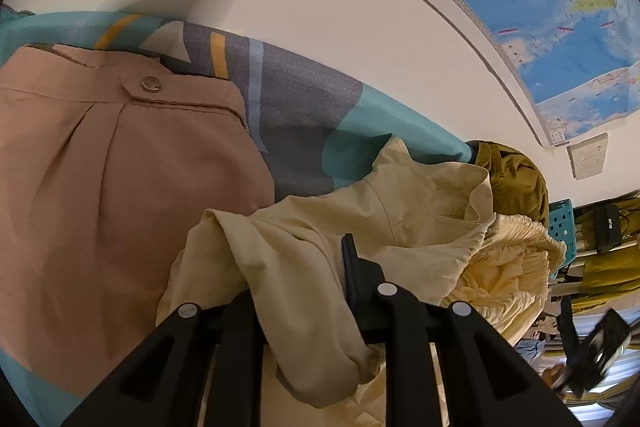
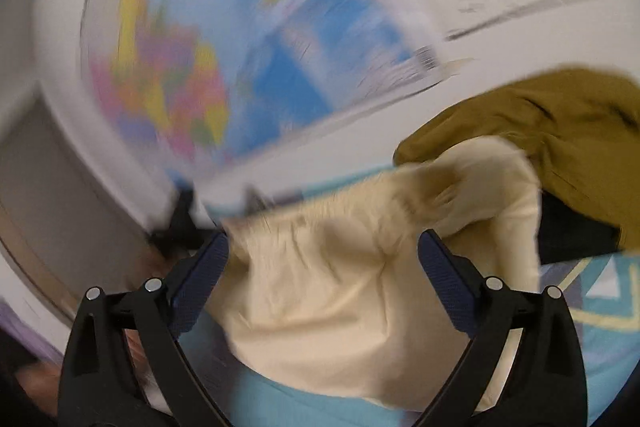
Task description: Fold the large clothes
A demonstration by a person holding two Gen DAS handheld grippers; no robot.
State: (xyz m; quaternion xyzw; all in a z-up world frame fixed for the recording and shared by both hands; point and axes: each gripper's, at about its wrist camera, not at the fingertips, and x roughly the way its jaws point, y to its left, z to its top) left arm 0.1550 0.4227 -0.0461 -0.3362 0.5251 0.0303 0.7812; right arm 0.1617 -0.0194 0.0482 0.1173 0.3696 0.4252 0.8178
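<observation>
Your left hand-held gripper (image 1: 304, 291), lower centre of frame, pinches cream garment (image 1: 320, 247) bunched beside pink trousers (image 1: 120, 167) on patterned bed cover (image 1: 304, 107). Right hand-held gripper (image 2: 323, 259) gapes wide, cream cloth between jaws, ungripped. Step: picking up garment. Next: find opposite edge, spread flat.

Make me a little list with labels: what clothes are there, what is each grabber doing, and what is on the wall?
surface: patterned teal and grey cloth
being handled: cream garment
left gripper: shut on a fold of the cream garment
right gripper: open, cream garment between its fingers, pads not pressing it
lying flat: pink garment with a metal button, waistband toward the wall
pile: mustard garment behind the cream one
wall: world map
right view: blurred
</observation>
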